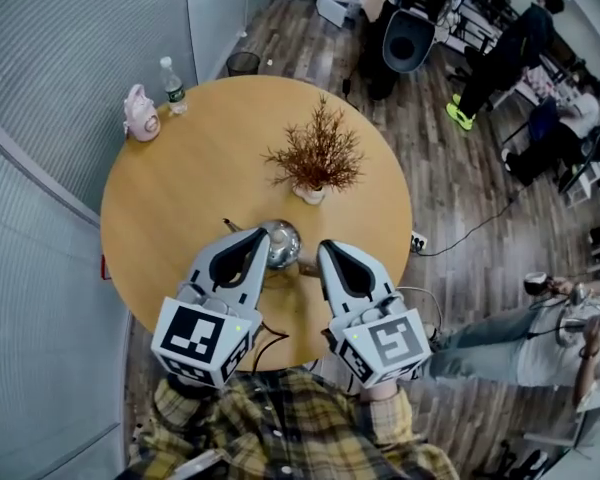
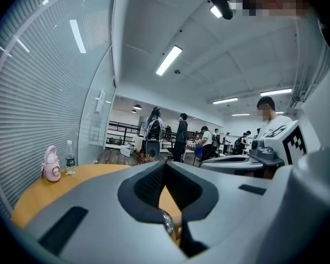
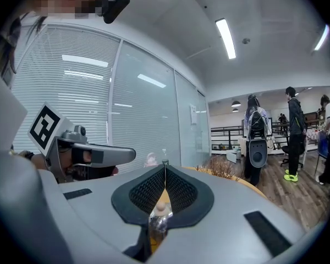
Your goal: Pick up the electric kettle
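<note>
Head view, dried plant [image 1: 315,160] beyond kettle [image 1: 282,242]

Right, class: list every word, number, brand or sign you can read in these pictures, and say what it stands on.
No text can be read in any view.
Water bottle label: too small to read.
Left marker cube and right marker cube: black-and-white square patterns, not letters or numbers.
Pink flask: no print can be made out.
</note>
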`<control>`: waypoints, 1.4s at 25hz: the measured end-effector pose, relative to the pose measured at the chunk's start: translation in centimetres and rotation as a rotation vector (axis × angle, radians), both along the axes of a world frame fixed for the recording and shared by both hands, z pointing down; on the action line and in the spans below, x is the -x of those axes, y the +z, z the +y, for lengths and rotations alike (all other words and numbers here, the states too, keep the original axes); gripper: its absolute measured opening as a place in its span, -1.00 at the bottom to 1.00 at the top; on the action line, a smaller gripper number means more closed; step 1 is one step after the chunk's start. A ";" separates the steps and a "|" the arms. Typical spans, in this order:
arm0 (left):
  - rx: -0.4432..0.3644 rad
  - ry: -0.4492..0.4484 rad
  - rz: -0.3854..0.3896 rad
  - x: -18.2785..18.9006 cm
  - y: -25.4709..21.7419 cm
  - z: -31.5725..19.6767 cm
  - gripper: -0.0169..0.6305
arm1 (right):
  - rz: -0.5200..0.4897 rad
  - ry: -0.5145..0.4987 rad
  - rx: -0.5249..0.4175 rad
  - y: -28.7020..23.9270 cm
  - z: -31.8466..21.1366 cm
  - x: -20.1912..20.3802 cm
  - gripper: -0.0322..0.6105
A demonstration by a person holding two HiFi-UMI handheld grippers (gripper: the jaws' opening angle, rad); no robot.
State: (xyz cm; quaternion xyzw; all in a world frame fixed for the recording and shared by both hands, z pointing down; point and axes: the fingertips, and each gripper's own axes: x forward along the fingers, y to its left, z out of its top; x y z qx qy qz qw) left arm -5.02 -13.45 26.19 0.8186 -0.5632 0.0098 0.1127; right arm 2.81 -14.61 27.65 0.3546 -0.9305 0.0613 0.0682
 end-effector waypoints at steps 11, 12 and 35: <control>0.013 0.059 0.007 0.6 0.2 -1.7 -0.94 | 0.002 0.097 -0.003 0.2 -1.5 -0.8 -0.80; 0.013 0.070 0.009 0.7 0.2 -1.8 -0.94 | 0.005 0.113 -0.007 0.2 -1.5 -0.8 -0.80; 0.054 0.191 0.014 1.6 4.3 -1.6 -0.94 | 0.022 0.349 0.016 5.5 0.2 -3.7 -0.79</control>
